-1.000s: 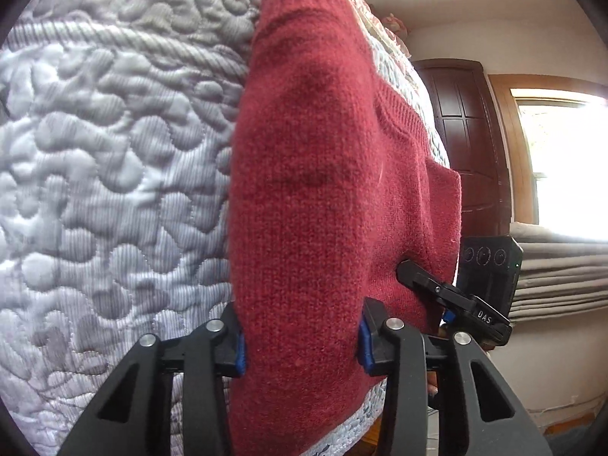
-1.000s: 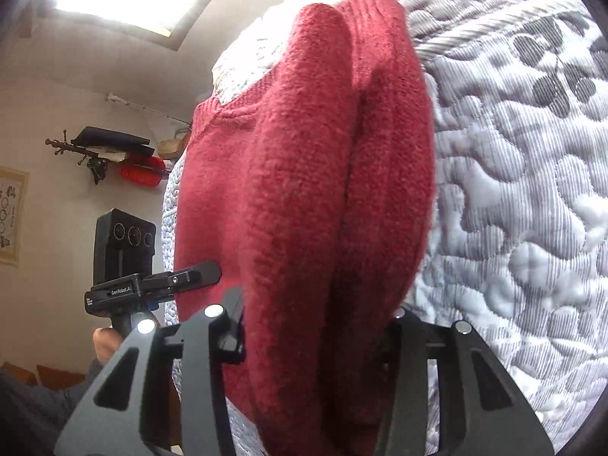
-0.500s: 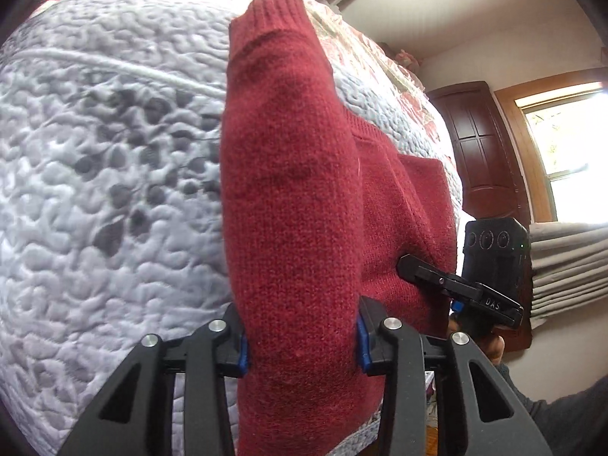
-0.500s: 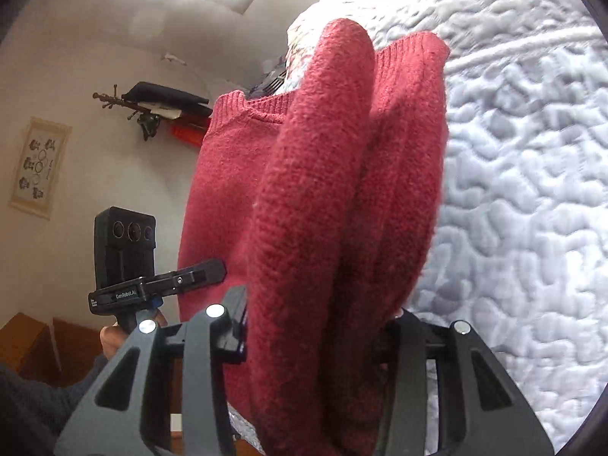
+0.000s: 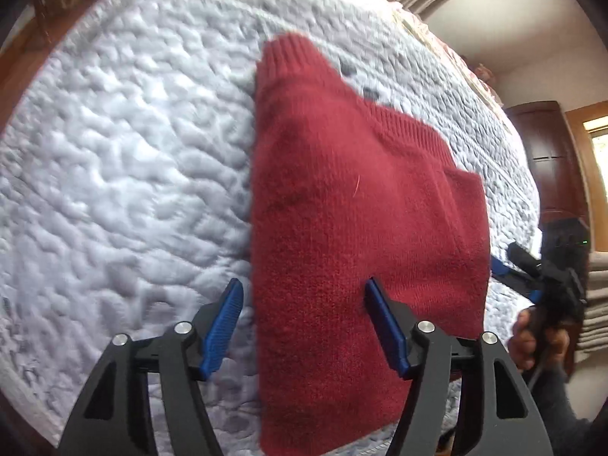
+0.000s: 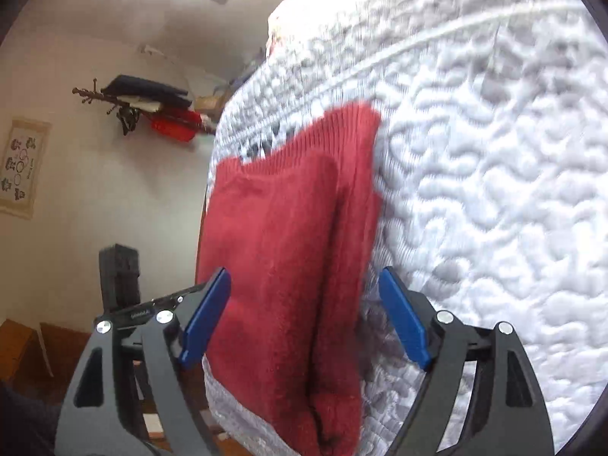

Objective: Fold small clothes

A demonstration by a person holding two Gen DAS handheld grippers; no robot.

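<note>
The red sweater (image 5: 353,258) lies folded on the white quilt (image 5: 125,174), sleeves tucked in and a ribbed cuff (image 5: 288,57) poking out at the far end; it sits close to the bed's near edge. The left gripper (image 5: 304,323) has its blue pads (image 5: 222,323) spread apart, one over bare quilt and one over the knit, holding nothing; the right gripper (image 6: 304,319) is likewise apart, its pads (image 6: 404,319) straddling the doubled sleeve fold (image 6: 342,266) without clamping.

The step in hand looks like letting go after a fold, so the point is to leave cleanly: draw both tools straight back along their fingers with jaws wide, so no pad snags the fuzzy knit and drags a layer open; the frames are blurred, so whether a pad brushes the cloth is hard to say. The thick right-hand fold may spring up; a light press there would settle it.
</note>
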